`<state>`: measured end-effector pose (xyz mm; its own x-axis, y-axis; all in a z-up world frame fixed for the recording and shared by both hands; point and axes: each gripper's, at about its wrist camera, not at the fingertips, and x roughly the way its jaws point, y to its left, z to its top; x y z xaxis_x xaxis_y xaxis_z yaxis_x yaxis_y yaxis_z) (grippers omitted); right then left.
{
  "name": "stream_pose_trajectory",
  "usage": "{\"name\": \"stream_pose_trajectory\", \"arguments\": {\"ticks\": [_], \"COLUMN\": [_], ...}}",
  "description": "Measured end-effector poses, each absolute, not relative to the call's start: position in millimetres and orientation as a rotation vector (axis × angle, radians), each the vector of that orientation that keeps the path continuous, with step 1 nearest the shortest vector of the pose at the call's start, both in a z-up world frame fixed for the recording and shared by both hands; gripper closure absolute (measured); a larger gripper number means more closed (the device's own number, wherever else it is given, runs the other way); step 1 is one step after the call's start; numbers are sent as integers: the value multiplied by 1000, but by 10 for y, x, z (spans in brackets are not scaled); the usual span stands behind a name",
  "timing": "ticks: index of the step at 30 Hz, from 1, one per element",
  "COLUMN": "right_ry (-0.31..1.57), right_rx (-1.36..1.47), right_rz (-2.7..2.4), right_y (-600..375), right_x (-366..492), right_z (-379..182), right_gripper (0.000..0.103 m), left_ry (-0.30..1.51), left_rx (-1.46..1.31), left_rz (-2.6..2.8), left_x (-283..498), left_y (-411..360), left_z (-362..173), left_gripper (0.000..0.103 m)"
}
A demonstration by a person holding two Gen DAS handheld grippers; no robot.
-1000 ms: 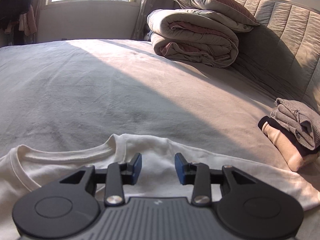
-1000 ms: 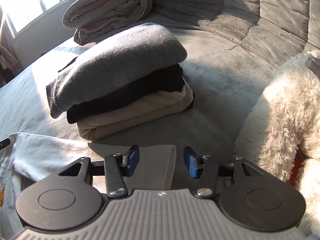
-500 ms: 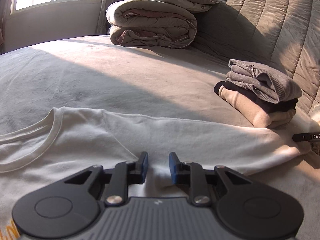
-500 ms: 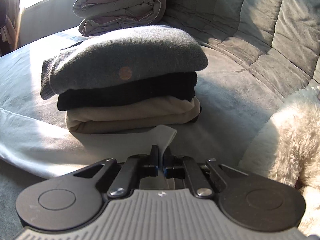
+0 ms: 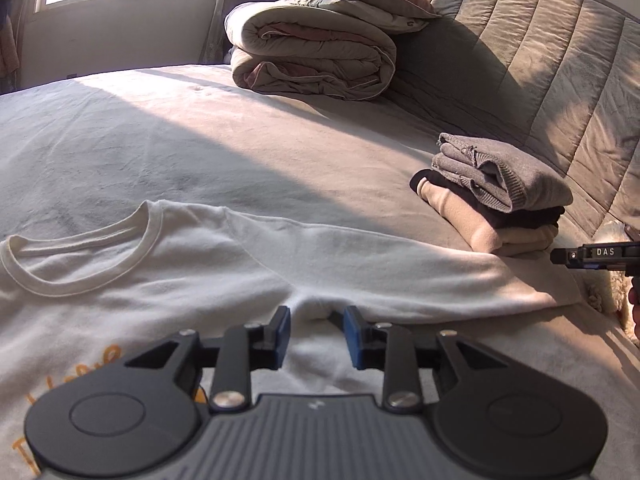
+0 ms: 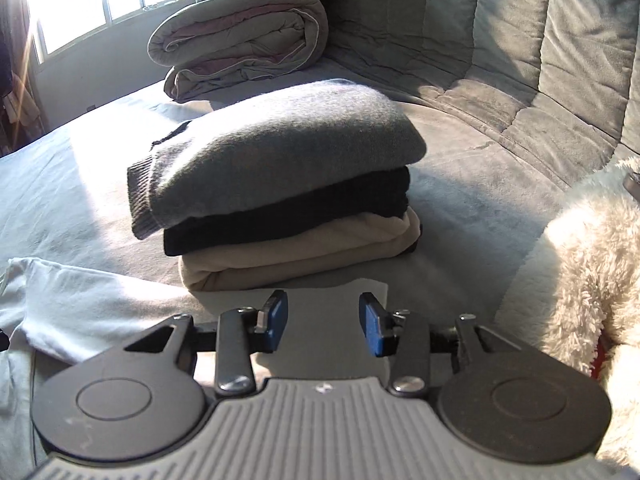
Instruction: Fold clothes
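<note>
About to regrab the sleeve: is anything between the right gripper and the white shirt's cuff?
Nothing visible. The right gripper is open directly over the white shirt's cuff; the folded clothes stack sits just beyond it.

A white long-sleeved shirt [image 5: 248,264] lies flat on a grey bed [image 5: 200,140], its round neckline to the left and one sleeve stretched out to the right. The left gripper [image 5: 315,334] sits low over the shirt near the underarm, its blue-padded fingers [image 5: 280,334] apart with a small ridge of cloth between them. A stack of folded clothes [image 5: 496,200] rests by the sleeve's end, and a rolled duvet [image 5: 312,56] lies farther back against the padded headboard [image 5: 540,64].
</note>
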<state>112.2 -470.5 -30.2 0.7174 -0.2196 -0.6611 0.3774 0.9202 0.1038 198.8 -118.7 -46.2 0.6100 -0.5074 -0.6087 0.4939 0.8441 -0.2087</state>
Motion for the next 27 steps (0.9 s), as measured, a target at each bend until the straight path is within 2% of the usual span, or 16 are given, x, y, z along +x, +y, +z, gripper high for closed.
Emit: {"name": "stream_pose_trajectory", "arguments": {"ticks": [7,20,27], "right_ry": [719,757,828], "right_rx": [263,251,224], "right_rz": [-249,-98,-6], "right_y": [-4264,-3198,-2417], "right_x": [1304,1389,1480], "right_z": [-311,-148,-183], "right_gripper": [59,56,55], "left_ry": [730,769,671], "left_rx": [-88,-183,-218], "left_rz": [-443,-66,124], "left_x": [1655,1246,977], "left_y": [-545,917,1551], "left_z": [-265,-201,-325], "left_gripper": [61,42,35]}}
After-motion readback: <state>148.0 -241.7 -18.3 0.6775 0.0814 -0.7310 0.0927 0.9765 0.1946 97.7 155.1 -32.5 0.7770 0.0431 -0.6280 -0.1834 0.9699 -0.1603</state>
